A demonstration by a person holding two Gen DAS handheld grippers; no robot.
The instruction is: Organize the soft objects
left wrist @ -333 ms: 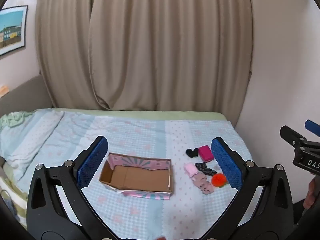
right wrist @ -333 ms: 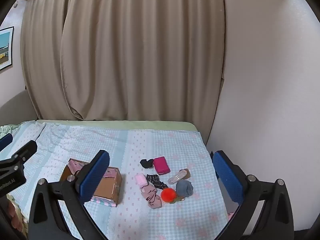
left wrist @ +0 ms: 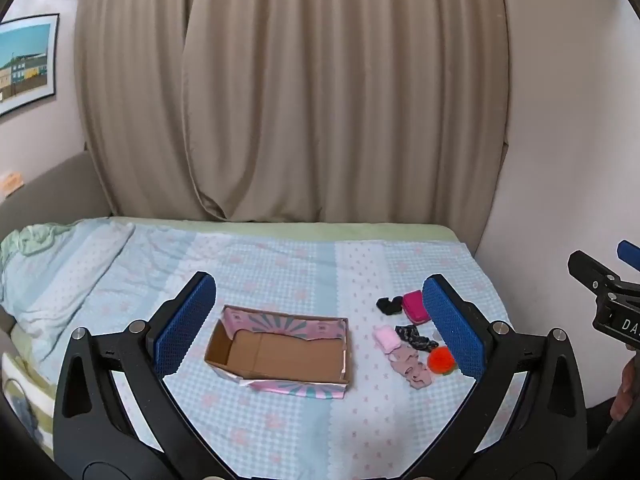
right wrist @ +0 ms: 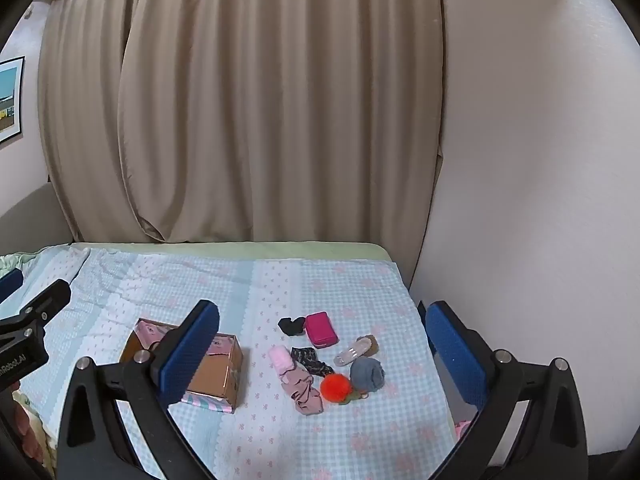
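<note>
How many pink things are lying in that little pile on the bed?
3: a magenta rectangular pouch at the back, a pale pink rolled cloth on the left, and a dusty-pink crumpled cloth in front. More may hide underneath.

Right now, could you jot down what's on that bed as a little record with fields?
surface: bed with a light blue patterned sheet
container: open cardboard box, nothing inside it
pile: small soft items beside the box, none in it yet
pile items: orange pom-pom, magenta pouch, grey bundle, pale pink roll, black cloth
left gripper: open, holding nothing, above the bed
right gripper: open, holding nothing, above the bed
backdrop: beige curtain
</note>
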